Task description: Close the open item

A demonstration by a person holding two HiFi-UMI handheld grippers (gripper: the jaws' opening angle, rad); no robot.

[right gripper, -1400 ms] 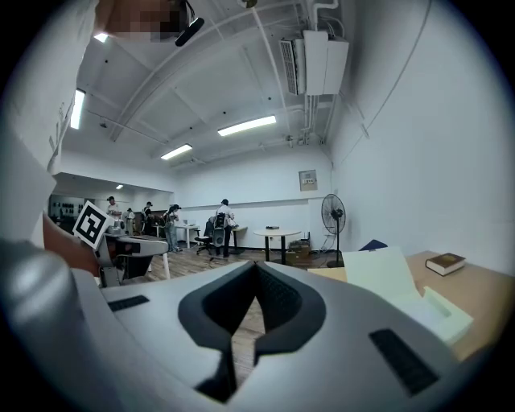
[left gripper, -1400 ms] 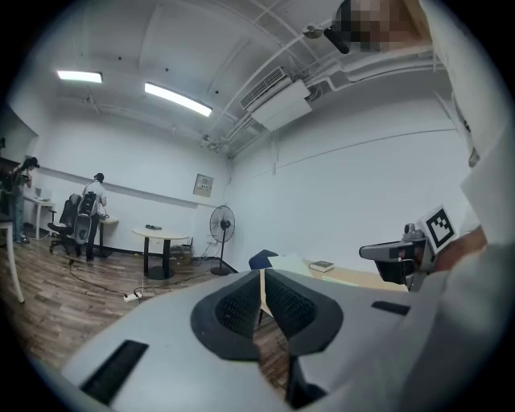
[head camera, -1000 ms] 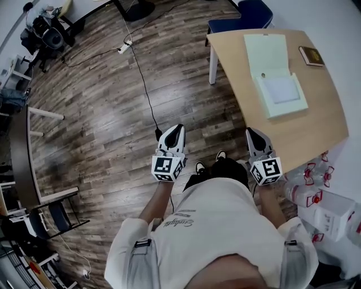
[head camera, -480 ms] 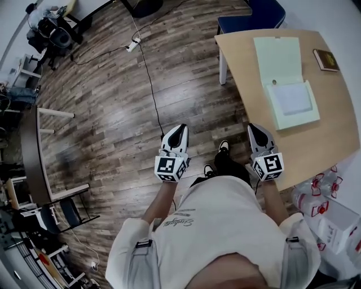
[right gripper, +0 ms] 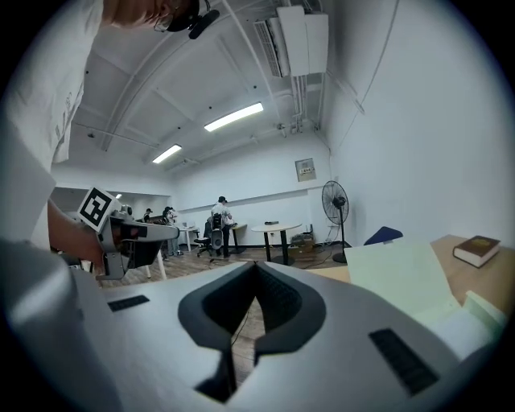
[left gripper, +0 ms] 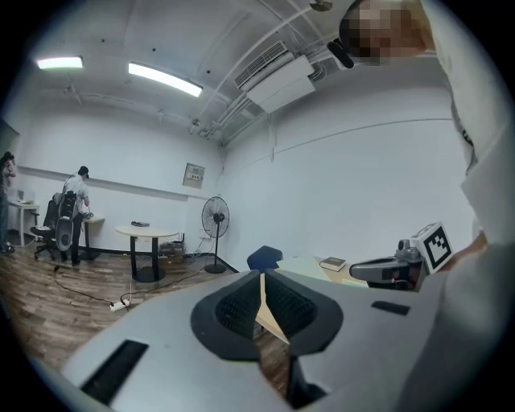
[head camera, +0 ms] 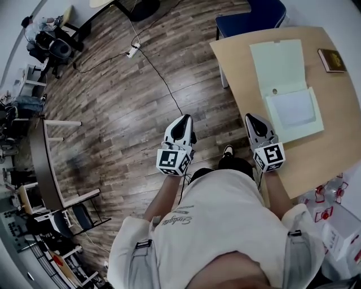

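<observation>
The open item is a pale green box [head camera: 287, 84] on the wooden table [head camera: 237, 62]. Its lid [head camera: 277, 61] lies folded back flat, and the tray [head camera: 293, 110] shows a white sheet inside. My right gripper [head camera: 252, 118] is shut and empty, level with the table's near edge, just left of the tray. My left gripper [head camera: 181, 121] is shut and empty over the floor, well left of the table. In the right gripper view the jaws [right gripper: 256, 265] meet, with the green lid [right gripper: 398, 278] off to the right. In the left gripper view the jaws [left gripper: 261, 275] are closed as well.
A small brown book [head camera: 331, 60] lies at the table's far right. A blue chair [head camera: 254, 14] stands behind the table. A cable [head camera: 163, 79] runs across the wood floor. Packed water bottles [head camera: 333, 197] sit on the floor at right. A dark desk [head camera: 42, 163] stands at left.
The table and box have come closer and more central in the head view. Both grippers have lifted slightly forward, the right one now reaching the table's edge. Both stay shut.
</observation>
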